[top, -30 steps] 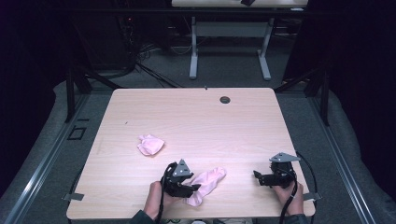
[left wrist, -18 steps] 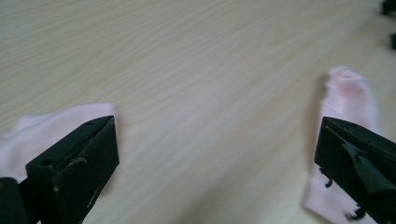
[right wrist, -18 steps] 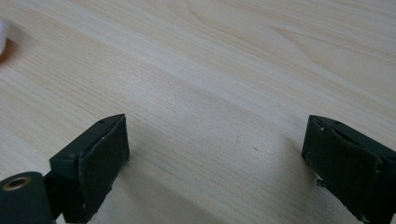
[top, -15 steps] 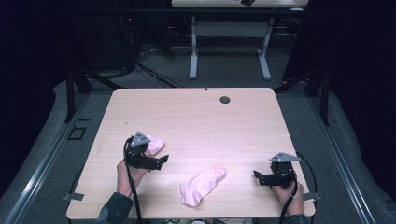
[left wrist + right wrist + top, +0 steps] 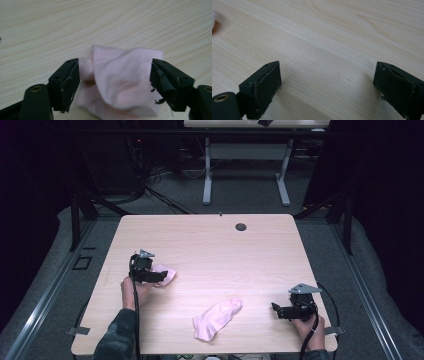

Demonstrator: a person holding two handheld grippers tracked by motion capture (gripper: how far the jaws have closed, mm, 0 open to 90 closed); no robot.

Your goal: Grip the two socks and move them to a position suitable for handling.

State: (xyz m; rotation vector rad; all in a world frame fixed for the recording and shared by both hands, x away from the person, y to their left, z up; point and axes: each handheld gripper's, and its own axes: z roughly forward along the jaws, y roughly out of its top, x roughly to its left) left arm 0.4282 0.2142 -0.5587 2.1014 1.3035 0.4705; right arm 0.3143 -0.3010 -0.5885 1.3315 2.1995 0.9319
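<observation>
Pale wood-grain tabletop (image 5: 210, 245) is carrying the work, with dark carpet and black frame legs lying beyond it. Nearest the person, a stretched-out pink sock (image 5: 216, 319) is lying limp near the front edge, soft knit, long and slightly curved, between the two hands and touching neither gripper. To its right, the right gripper (image 5: 278, 310) is resting low over bare wood, its jaws standing wide apart with nothing between them; its own view is showing matte black pads (image 5: 265, 87) over fine straight grain.

Farther back on the left, the left gripper (image 5: 161, 276) is sitting at a second, crumpled pink sock (image 5: 167, 274). Its jaws have just been closing from their widest, and the bunched sock (image 5: 120, 85) is lying between them, a folded, thin cotton lump with soft creases; the worn, frayed pads (image 5: 71, 80) are flanking the cloth, not yet visibly pinching it.

Judging from this, the work is at an early stage: one sock is laid out flat, the other is being picked up, and bringing the two together is left to do. At the far edge, a small dark round grommet (image 5: 241, 226) is sitting in the tabletop.
</observation>
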